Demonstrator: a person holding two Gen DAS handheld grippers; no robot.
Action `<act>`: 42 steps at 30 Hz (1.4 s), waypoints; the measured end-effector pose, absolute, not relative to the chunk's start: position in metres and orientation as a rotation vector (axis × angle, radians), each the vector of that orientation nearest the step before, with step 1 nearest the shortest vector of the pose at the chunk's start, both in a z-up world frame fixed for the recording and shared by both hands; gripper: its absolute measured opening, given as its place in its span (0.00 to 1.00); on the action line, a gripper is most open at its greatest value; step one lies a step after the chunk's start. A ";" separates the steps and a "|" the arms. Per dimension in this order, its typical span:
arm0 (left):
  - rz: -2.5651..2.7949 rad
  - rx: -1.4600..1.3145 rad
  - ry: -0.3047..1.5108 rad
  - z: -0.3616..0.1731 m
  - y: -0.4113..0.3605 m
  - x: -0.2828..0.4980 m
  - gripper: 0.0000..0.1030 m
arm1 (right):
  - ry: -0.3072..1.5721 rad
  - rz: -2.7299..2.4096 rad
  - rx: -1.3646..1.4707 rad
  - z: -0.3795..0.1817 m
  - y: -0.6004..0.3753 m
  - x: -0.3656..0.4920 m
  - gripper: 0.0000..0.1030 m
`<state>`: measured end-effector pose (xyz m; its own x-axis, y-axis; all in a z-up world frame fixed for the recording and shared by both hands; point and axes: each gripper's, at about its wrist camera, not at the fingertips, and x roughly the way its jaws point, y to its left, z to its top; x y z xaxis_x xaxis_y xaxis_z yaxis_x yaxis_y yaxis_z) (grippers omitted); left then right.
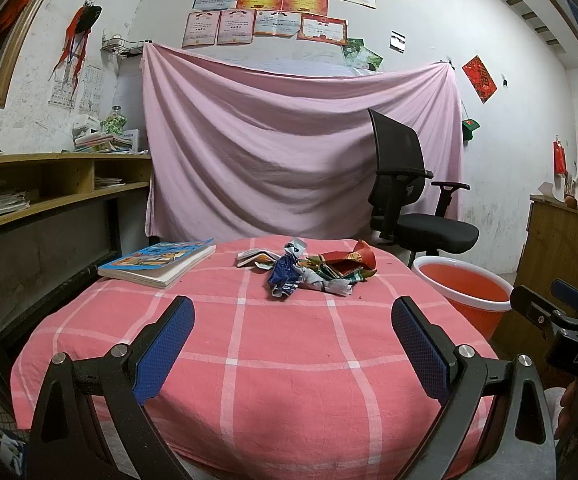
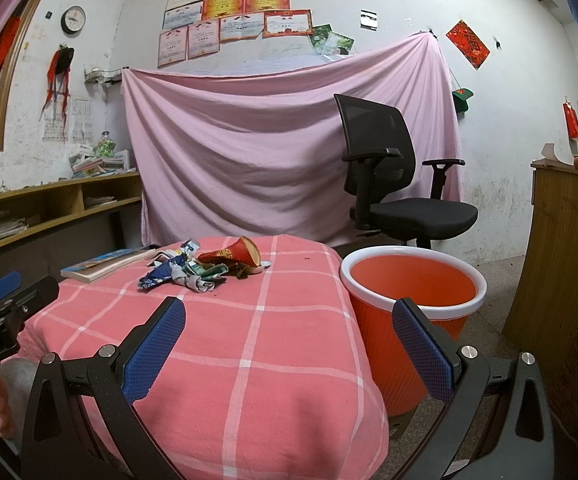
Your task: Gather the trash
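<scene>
A pile of crumpled wrappers and paper trash (image 1: 313,270) lies at the far middle of a table covered with a pink checked cloth (image 1: 249,360); it also shows in the right wrist view (image 2: 205,266). An orange bin with a white rim (image 2: 409,292) stands on the floor right of the table, also seen in the left wrist view (image 1: 465,292). My left gripper (image 1: 293,316) is open and empty, above the table's near half, well short of the trash. My right gripper (image 2: 289,318) is open and empty, over the table's right edge beside the bin.
A book (image 1: 157,262) lies at the table's far left. A black office chair (image 2: 393,184) stands behind the bin before a hanging pink sheet (image 1: 289,152). Wooden shelves (image 1: 49,188) run along the left; a wooden cabinet (image 2: 557,260) stands right.
</scene>
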<state>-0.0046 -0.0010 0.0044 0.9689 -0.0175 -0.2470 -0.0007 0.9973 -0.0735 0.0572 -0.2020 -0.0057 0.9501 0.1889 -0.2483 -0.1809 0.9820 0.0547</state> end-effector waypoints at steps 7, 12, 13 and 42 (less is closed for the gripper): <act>-0.008 -0.074 0.250 0.004 0.000 -0.005 0.94 | 0.256 0.188 0.032 -0.007 -0.200 0.058 1.00; -0.009 -0.073 0.250 0.004 -0.001 -0.005 0.94 | 0.257 0.189 0.031 -0.007 -0.201 0.058 1.00; -0.008 -0.073 0.250 0.004 0.000 -0.005 0.94 | 0.258 0.189 0.031 -0.007 -0.201 0.058 1.00; 0.004 -0.082 0.256 0.001 0.001 0.001 0.94 | 0.265 0.202 0.030 -0.019 -0.189 0.058 1.00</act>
<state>0.0015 0.0014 0.0011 0.9675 -0.0066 -0.2530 -0.0144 0.9966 -0.0807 0.0584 -0.1890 -0.0192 0.9452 0.2017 -0.2568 -0.1940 0.9794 0.0555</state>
